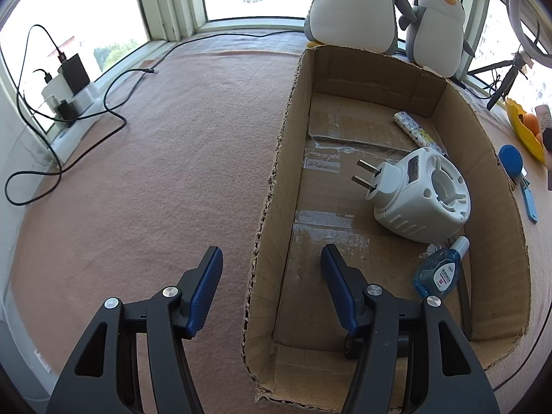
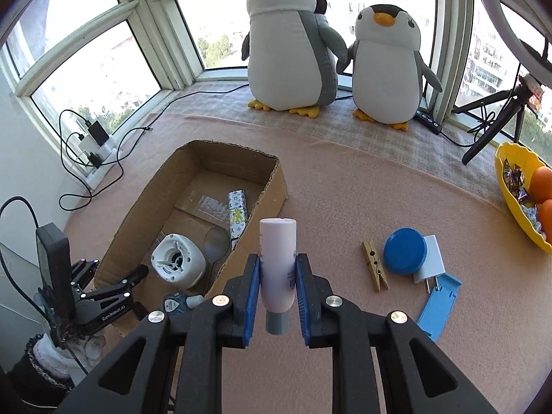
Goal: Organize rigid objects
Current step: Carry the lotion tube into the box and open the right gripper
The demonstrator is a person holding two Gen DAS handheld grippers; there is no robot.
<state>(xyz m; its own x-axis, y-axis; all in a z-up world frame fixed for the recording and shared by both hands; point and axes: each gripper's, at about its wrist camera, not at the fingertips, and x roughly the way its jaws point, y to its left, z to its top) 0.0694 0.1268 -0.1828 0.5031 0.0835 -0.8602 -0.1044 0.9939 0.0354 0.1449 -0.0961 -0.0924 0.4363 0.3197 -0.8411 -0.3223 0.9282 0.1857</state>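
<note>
A cardboard box (image 1: 269,207) (image 2: 272,186) lies open on the pink cloth. In it are a white plug-in device (image 1: 421,193) (image 2: 177,257), a small blue bottle (image 1: 440,270) (image 2: 176,305) and a patterned flat stick (image 1: 419,132) (image 2: 237,210). My left gripper (image 1: 272,258) is open and empty, straddling the box's left wall. My right gripper (image 2: 277,269) is shut on a white tube (image 2: 277,262) with a grey cap, held above the cloth just right of the box. A wooden clothespin (image 2: 374,265), blue round lid (image 2: 405,250), white charger (image 2: 431,264) and blue flat piece (image 2: 438,305) lie to the right.
Two plush penguins (image 2: 291,45) (image 2: 388,65) stand by the window. A yellow bowl (image 2: 510,200) with oranges is at the far right, beside a black tripod (image 2: 493,127). A power strip with chargers and cables (image 1: 69,93) (image 2: 96,141) sits at the left sill.
</note>
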